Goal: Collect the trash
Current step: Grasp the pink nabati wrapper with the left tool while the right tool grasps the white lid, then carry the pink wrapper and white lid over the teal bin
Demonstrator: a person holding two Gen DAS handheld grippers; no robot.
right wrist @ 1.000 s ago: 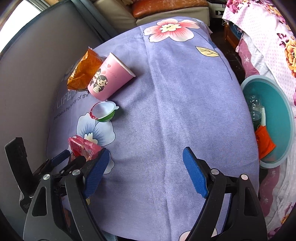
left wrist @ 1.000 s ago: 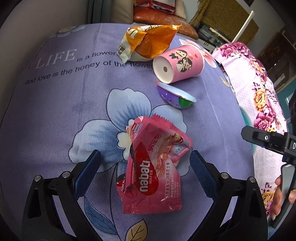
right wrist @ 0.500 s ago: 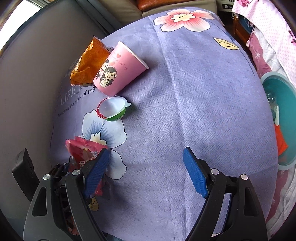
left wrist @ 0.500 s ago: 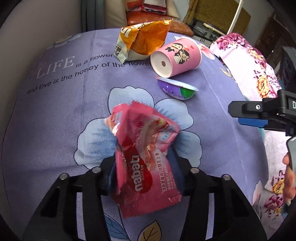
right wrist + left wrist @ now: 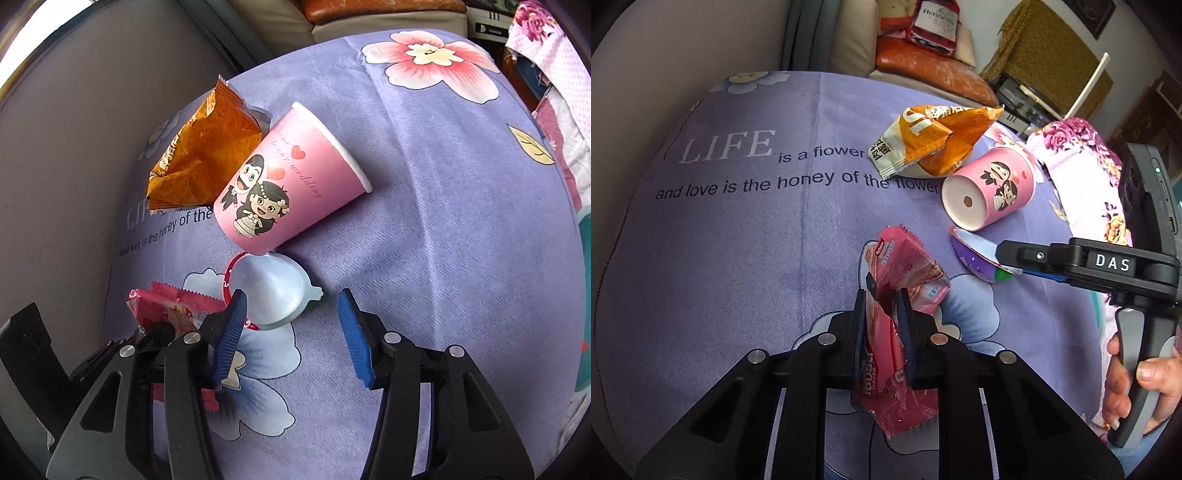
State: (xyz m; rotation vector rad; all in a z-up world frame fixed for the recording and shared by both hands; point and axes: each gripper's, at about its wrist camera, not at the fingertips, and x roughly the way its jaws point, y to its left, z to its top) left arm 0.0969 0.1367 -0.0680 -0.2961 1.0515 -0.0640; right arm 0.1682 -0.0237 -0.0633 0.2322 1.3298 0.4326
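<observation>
Purple flowered cloth (image 5: 738,236) covers your surface. Your left tool (image 5: 882,306) has just closed and clamps the wafer wrapper (image 5: 905,266), low centre of the left view. Your right tool (image 5: 291,332) has been narrowing, pads still apart around the small white tub (image 5: 269,291) without pressing it. Beyond lie the pink cup (image 5: 291,184) and orange bag (image 5: 207,155), touching.

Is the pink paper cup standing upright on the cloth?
No, the pink paper cup lies tipped on its side beside the orange wrapper.
</observation>
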